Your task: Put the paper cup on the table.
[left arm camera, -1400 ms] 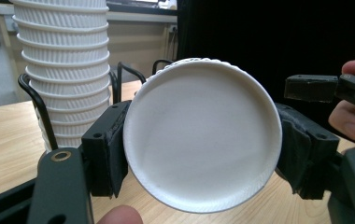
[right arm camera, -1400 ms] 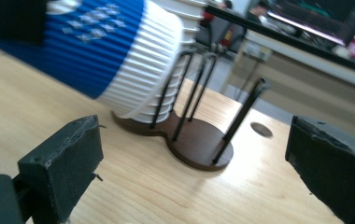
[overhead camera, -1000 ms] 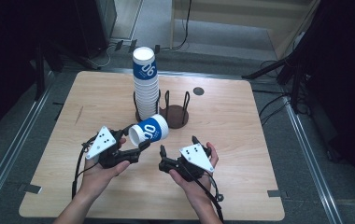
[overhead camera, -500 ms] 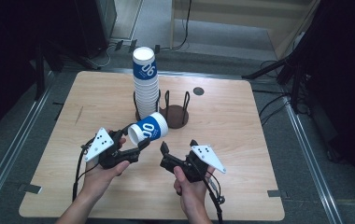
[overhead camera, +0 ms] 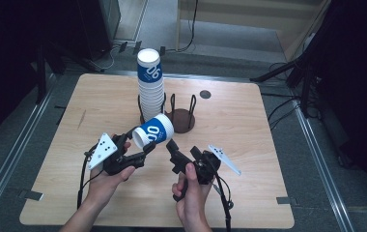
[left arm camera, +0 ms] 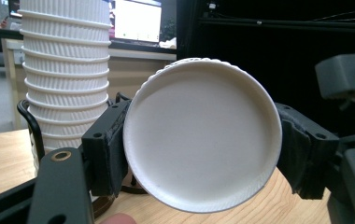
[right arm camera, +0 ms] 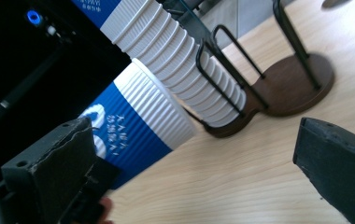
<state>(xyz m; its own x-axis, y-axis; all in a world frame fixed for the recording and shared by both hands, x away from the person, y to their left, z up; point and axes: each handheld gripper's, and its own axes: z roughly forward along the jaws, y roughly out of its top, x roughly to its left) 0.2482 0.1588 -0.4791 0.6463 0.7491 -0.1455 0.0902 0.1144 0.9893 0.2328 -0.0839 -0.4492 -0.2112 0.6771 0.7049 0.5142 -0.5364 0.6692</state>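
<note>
Plenty of bare table (overhead camera: 268, 145) out toward the right edge, tighter near the stack of cups (overhead camera: 151, 87) in the wire holder (overhead camera: 181, 118) up the middle. Left gripper (overhead camera: 145, 150) clamped on the base of a blue paper cup (overhead camera: 153, 130) (lying sideways, off the wood, just in front of the stack). Right gripper (overhead camera: 174, 150) gaping wide, gripping nothing, just beside that cup.

Ribbed matt paper cup (overhead camera: 153, 134), pale smooth wood-grain tabletop (overhead camera: 249, 121), black wire holder (overhead camera: 181, 108) on a dark wooden base
</note>
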